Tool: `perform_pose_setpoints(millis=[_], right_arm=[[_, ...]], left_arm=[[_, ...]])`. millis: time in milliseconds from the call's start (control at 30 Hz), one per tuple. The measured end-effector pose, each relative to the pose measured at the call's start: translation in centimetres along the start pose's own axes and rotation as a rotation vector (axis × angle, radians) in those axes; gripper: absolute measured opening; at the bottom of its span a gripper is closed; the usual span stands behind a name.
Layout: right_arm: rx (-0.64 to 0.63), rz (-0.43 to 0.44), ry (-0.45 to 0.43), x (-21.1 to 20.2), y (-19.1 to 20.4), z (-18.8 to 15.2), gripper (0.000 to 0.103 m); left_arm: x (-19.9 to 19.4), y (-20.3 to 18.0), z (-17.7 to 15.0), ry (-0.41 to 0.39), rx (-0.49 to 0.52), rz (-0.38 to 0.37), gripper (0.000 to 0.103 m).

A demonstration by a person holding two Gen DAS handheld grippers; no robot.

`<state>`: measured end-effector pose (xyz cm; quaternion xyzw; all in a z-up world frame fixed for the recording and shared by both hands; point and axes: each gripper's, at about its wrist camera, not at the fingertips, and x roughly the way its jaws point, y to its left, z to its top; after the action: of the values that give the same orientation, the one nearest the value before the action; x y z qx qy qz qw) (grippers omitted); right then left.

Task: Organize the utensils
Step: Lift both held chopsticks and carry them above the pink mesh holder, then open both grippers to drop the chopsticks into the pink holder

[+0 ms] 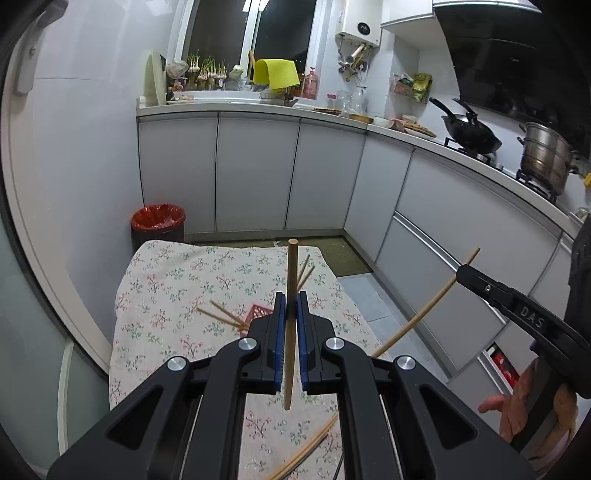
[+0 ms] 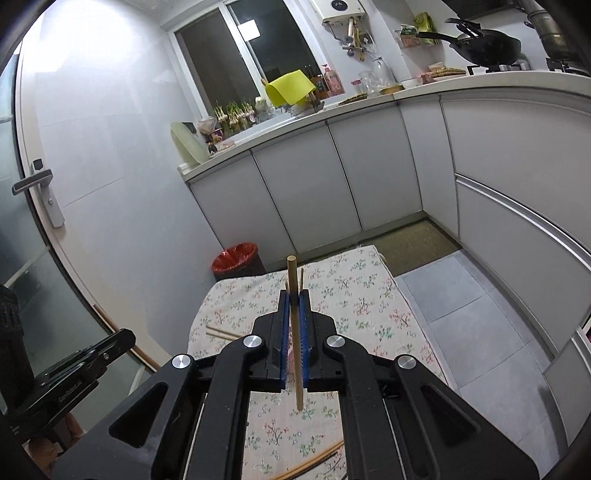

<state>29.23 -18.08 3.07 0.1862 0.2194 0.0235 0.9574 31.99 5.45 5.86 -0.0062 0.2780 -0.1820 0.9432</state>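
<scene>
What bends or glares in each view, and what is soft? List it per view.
Left wrist view: fisheye bows the cabinets and door frame; black corners; the chopstick in the left gripper is sharp.
Right wrist view: same bowing; lamp glare on the window; right gripper sharp; floral cloth evenly lit.

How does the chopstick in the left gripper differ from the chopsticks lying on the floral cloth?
The chopstick in the left gripper is clamped between the blue pads and lifted off the floral cloth; the loose chopsticks lie on it. The held one stands alone, while the loose ones are scattered at crossing angles. All look like plain wooden sticks.
</scene>
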Motion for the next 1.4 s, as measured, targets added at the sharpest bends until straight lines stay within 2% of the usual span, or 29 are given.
perform_pose_setpoints(millis=[167, 333, 533, 700, 767, 833, 867, 933, 1100, 1400], right_arm=[[0.008, 0.023, -0.034, 1.1, 0.4, 2.1, 0.004], [-0.014, 0.035, -0.053, 3.4, 0.8, 3.2, 0.004], [-0.036, 0.036, -0.032, 7.6, 1.0, 3.0, 0.004], [-0.045, 0.04, -0.009, 10.5, 1.4, 2.5, 0.004], [-0.044, 0.045, -0.003, 11.2, 1.7, 2.4, 0.004], [-0.048, 0.05, -0.001, 11.8, 2.1, 2.3, 0.004], [-0.05, 0.053, -0.001, 12.0, 2.3, 2.2, 0.004], [-0.055, 0.058, -0.002, 12.5, 2.8, 2.2, 0.004], [-0.071, 0.064, -0.002, 13.7, 4.2, 2.2, 0.004], [-0.144, 0.031, -0.03, 16.1, 6.6, 2.1, 0.004]], left_arm=[[2.6, 0.0, 2.3, -0.031, 0.004, 0.018, 0.006], [7.3, 1.3, 3.8, -0.039, -0.017, 0.067, 0.006], [12.6, 2.8, 3.8, -0.046, -0.039, 0.092, 0.006], [15.8, 3.4, 2.6, -0.013, -0.03, 0.092, 0.008], [15.9, 3.8, 2.4, -0.015, -0.043, 0.097, 0.009], [14.9, 4.4, 2.3, -0.052, -0.062, 0.088, 0.018], [14.1, 4.8, 2.4, -0.076, -0.076, 0.084, 0.03], [12.8, 5.4, 2.5, -0.122, -0.101, 0.079, 0.041], [9.3, 6.8, 2.9, -0.208, -0.136, 0.094, 0.041], [7.2, 8.9, 2.4, -0.226, -0.168, 0.1, 0.041]])
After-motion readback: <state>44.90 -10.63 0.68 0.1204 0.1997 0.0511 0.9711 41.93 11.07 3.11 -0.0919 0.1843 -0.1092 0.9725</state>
